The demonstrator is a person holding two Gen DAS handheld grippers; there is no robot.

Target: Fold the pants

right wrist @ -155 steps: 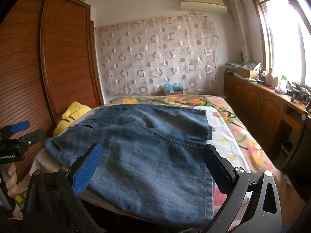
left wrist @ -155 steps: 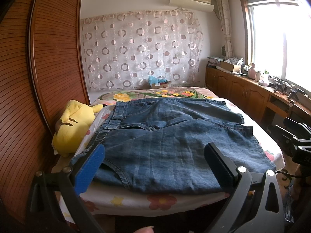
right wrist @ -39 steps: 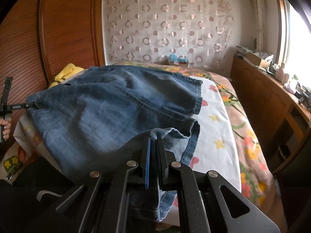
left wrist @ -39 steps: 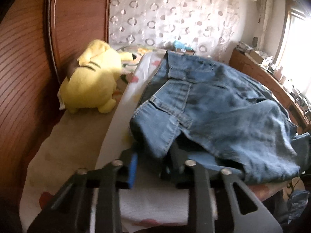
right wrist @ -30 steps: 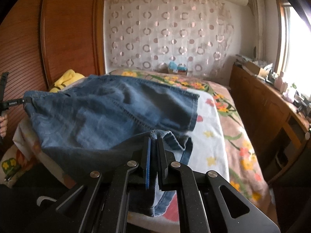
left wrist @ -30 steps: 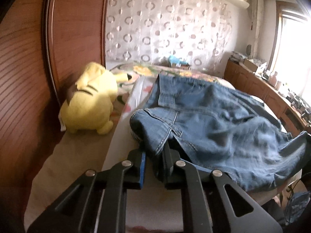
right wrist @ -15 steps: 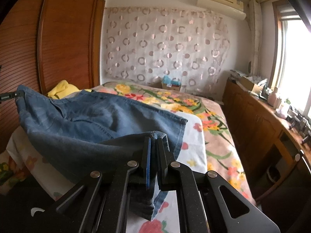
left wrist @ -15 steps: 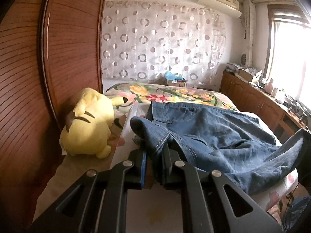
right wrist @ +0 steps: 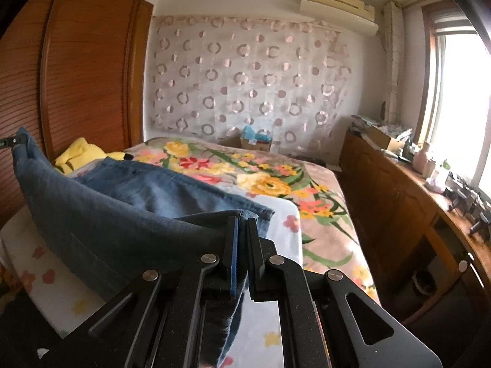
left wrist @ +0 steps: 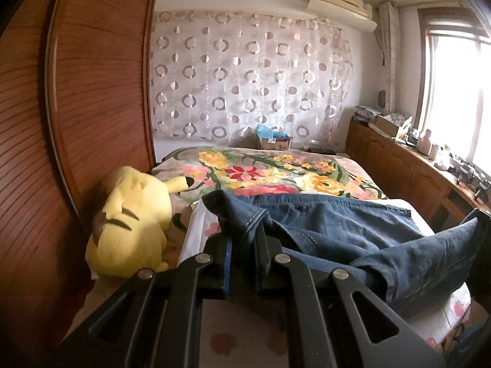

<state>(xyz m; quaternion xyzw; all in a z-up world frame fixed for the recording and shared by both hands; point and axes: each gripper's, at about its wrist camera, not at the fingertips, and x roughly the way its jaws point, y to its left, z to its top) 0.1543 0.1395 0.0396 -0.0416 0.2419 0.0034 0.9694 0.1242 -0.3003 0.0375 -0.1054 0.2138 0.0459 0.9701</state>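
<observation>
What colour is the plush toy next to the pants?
Yellow, with dark markings; the plush shows best in the left wrist view, lying left of the pants.

left wrist: sitting low at the bed (left wrist: 307,165) near edge, left corner, facing the curtain (left wrist: 245,76) | right wrist: looking likewise from the right corner | both sharing bed (right wrist: 319,184), curtain (right wrist: 245,76), pants (left wrist: 337,227)

matt blue denim pants (left wrist: 337,230), glossy ribbed wood wardrobe (left wrist: 92,92)

Yellow plush toy (left wrist: 129,224) on floral bed (left wrist: 276,174), circle-patterned curtain (left wrist: 245,76)
</observation>
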